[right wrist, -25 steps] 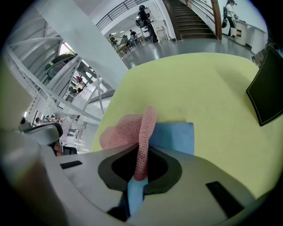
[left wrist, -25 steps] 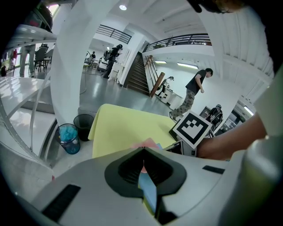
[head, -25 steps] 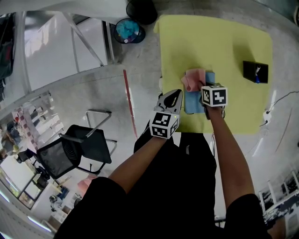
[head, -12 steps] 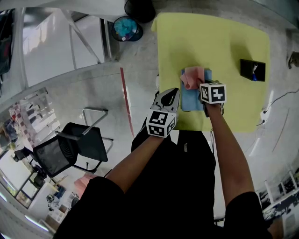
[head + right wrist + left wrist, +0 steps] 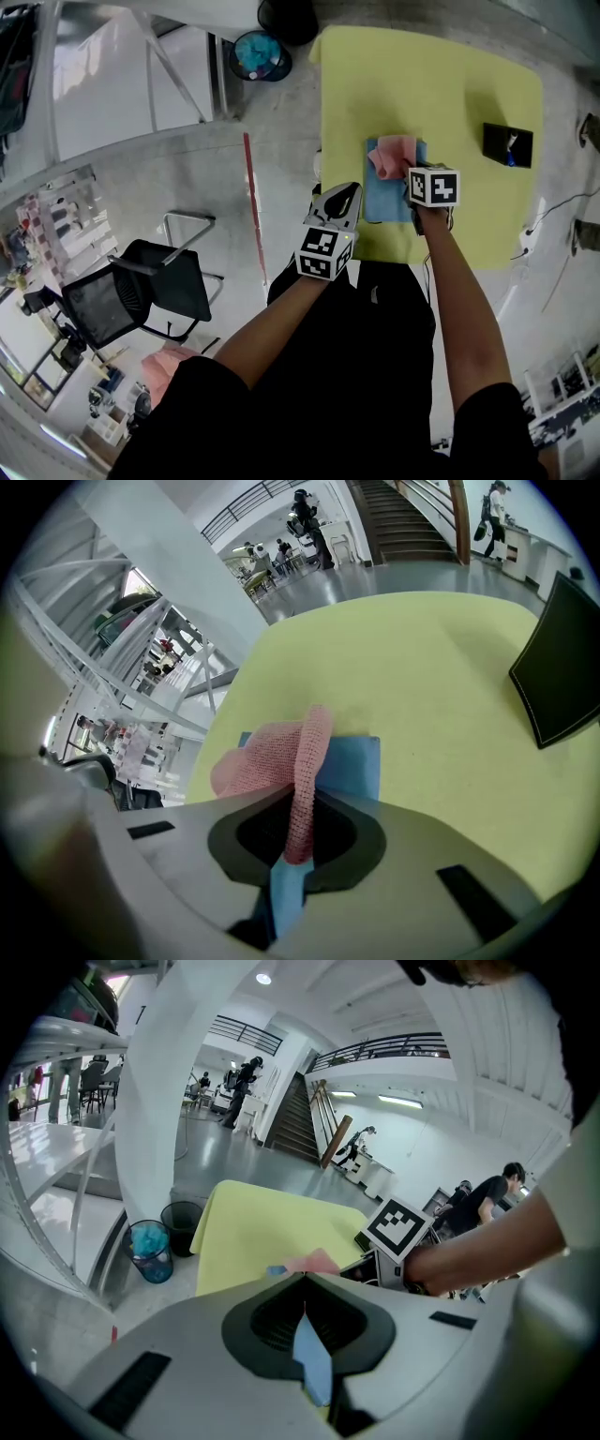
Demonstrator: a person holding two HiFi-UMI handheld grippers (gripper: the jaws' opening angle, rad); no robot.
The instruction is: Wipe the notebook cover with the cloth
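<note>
The right gripper (image 5: 302, 803) pinched a pink cloth (image 5: 272, 757) between its jaws, and the cloth's bunched end lay on the far part of the blue notebook (image 5: 352, 761). The notebook lay flat on the yellow table (image 5: 450, 94), close to its near edge. The left gripper (image 5: 303, 1283) had its jaws pressed together on nothing, and sat by the notebook's left side. A black pad (image 5: 507, 144) lay well apart, to the right.
</note>
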